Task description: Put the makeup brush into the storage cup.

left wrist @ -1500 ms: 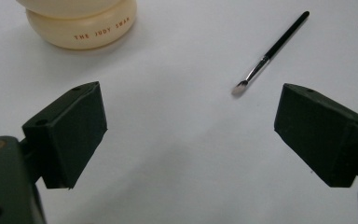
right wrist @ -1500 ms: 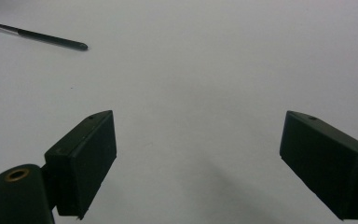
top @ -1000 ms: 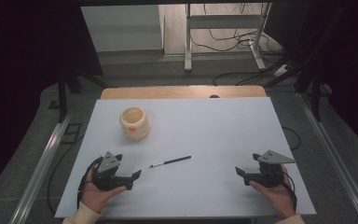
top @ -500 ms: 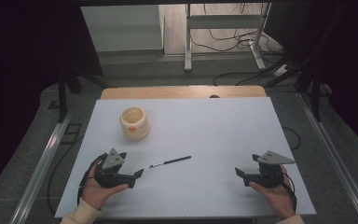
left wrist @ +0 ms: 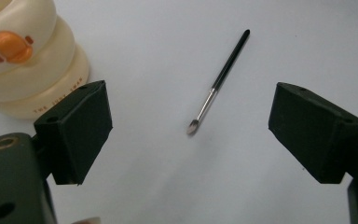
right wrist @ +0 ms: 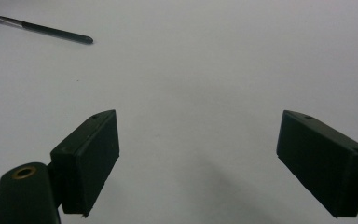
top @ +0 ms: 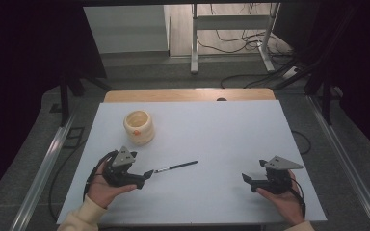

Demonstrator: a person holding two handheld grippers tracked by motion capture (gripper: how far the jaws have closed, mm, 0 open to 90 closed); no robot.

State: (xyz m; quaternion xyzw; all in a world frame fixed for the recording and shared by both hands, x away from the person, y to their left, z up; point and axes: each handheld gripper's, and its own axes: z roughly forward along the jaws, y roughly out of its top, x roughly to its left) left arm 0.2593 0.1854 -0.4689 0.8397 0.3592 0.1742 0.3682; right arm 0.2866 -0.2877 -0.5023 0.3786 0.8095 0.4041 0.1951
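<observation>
Left gripper (top: 147,175), jaws spread, should straddle the brush (left wrist: 219,81) at its black handle, then pinch gently.

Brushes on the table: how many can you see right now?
1. The brush lies on the white table, bristle tip just ahead of the left claw, whose jaws stand open around nothing. The cream duck cup could hide others inside.

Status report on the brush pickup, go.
Left gripper open, at the brush tip, nothing gripped. Right gripper open, empty. Brush flat on the table. Cream holder stands apart; nothing in the way.
</observation>
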